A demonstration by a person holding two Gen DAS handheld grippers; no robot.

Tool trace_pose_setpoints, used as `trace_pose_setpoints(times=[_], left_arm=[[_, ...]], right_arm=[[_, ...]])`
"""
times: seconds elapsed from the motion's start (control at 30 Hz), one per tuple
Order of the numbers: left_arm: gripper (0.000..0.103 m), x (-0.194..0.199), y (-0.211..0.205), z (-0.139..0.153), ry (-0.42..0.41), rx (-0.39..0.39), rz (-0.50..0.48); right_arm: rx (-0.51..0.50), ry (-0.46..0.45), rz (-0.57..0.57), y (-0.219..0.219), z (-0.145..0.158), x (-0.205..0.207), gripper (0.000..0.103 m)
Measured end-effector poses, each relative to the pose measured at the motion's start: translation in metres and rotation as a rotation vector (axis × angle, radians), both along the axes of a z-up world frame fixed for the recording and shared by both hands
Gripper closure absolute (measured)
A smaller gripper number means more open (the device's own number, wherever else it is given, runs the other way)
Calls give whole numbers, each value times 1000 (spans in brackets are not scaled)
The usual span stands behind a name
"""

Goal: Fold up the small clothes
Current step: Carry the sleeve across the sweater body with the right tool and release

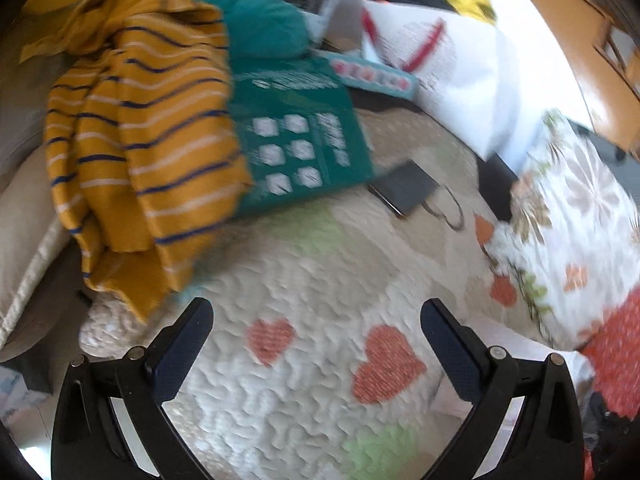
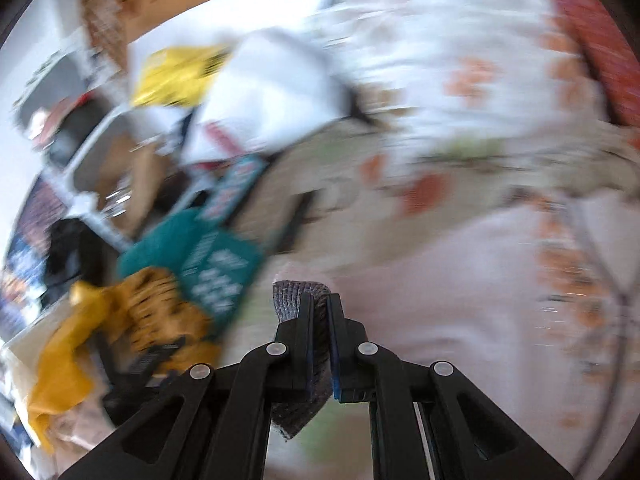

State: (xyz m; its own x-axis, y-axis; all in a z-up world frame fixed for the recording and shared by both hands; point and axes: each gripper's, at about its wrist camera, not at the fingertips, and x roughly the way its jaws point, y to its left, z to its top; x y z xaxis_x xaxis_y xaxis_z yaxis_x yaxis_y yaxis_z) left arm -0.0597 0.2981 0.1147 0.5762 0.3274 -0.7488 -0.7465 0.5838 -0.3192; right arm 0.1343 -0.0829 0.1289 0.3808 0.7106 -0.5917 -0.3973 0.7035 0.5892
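- The right claw (image 2: 319,304) is clamped on a small grey knitted piece (image 2: 298,300), which looks like a small garment; its fabric sticks out beyond the fingertips and hangs below the jaws, so it is pinched mid-cloth rather than at a corner.
- That grip probably serves to carry the piece over the bed quilt (image 1: 320,380), where a flat stretch is free for folding; the right view is heavily smeared, so what the piece is exactly cannot be told.
- The left claw (image 1: 316,316) is spread wide with nothing between its fingers, hovering above the heart-patterned quilt, seemingly ready to take the other end of the cloth.
- The grey piece does not show in the left view, so how far it lies from the left claw cannot be told.
- A mustard striped garment (image 1: 140,140) lies crumpled ahead and to the left of the left claw, draped partly over a green box (image 1: 296,140), apart from both claws and not yet folded.
- A dark phone (image 1: 404,192) rests on the quilt just beyond the box, and a floral pillow (image 1: 580,208) sits at the right.
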Motion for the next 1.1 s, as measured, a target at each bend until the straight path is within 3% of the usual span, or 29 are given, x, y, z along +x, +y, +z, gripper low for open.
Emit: trace_pose_setpoints(times=[0.2,0.33,0.5,0.6,0.67,0.77,0.9,1.1], left_arm=[[0,38,-50,-8,52,43,-166],[0,55,-80,-14,64,58,-257],[0,73,-112,-22,91,72,-337],[0,78,-120,-24,107,62,-358],[0,80,-123,-26,105,53,-367],[0,82,-128,-28,113,57,-376],[0,84,-133,-32,125,50,-395],[0,85,-132,-35,127,36,-396]], right_arm=[[-158,84,-228,-106,-58,32,96],[-201,149,-355,-165,-96,50,96],[-327,165,-521,-213,-110,59,93],[-291,157,-503,-221,-104,53,90],[-299,138,-461,-212,-99,49,66],[-341,94,-385,-188,-98,41,48],[-416,82,-370,-174,-116,45,46],[-309,79,-451,-194,-108,41,46]])
